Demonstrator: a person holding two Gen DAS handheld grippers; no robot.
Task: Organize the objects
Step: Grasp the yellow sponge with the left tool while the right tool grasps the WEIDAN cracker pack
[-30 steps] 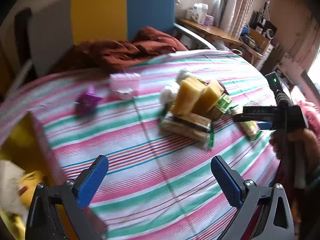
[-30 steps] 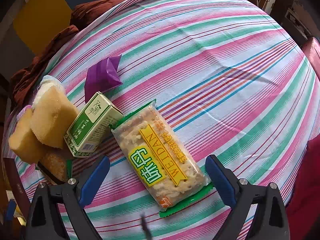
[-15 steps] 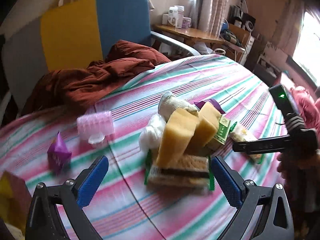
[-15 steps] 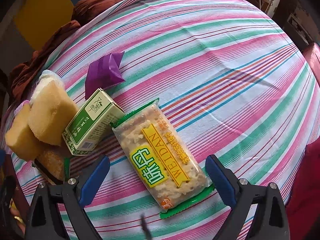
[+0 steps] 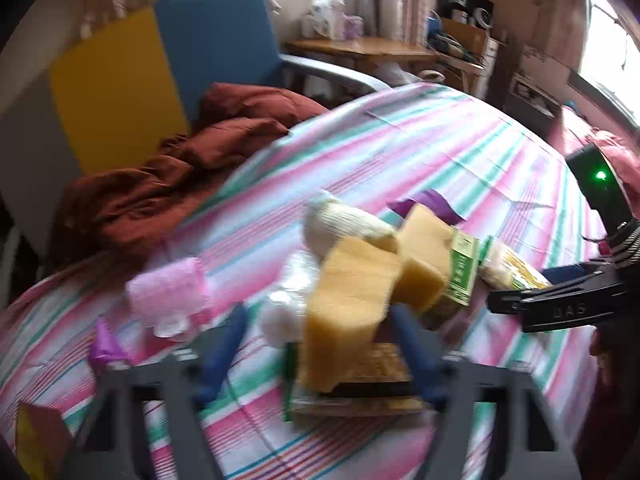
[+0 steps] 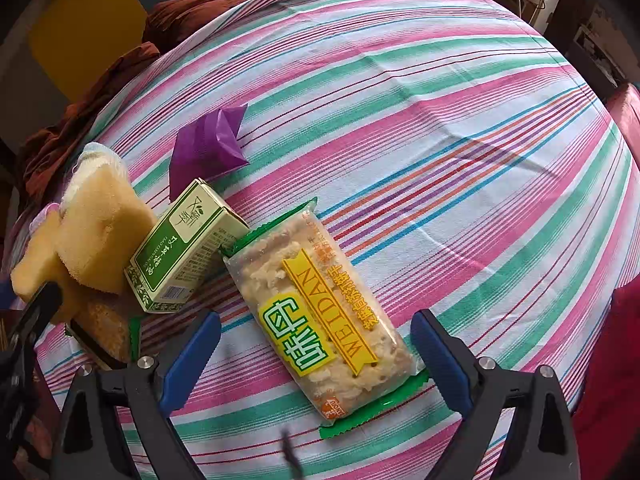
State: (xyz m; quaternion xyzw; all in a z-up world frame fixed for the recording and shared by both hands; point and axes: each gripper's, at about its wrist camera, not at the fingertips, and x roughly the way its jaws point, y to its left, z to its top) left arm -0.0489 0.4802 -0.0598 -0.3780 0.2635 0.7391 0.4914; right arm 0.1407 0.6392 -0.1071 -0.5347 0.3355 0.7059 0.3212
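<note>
striped cloth (image 6: 440, 128) | WEIDAN cracker pack (image 6: 320, 320), clear, green-edged, flat | right claw (image 6: 316, 364) spread

The cracker packet (image 6: 320, 316) carries a yellow ribbon with the word "WEIDAN" in orange letters, and beside it two large Chinese characters in green, 味丹. A column of small orange Chinese characters runs along the ribbon, too small to read. The green box (image 6: 182, 252) has Chinese writing and a barcode, not legible. The right gripper (image 5: 560, 300) shows the letters "DAS" on its black body.
</note>
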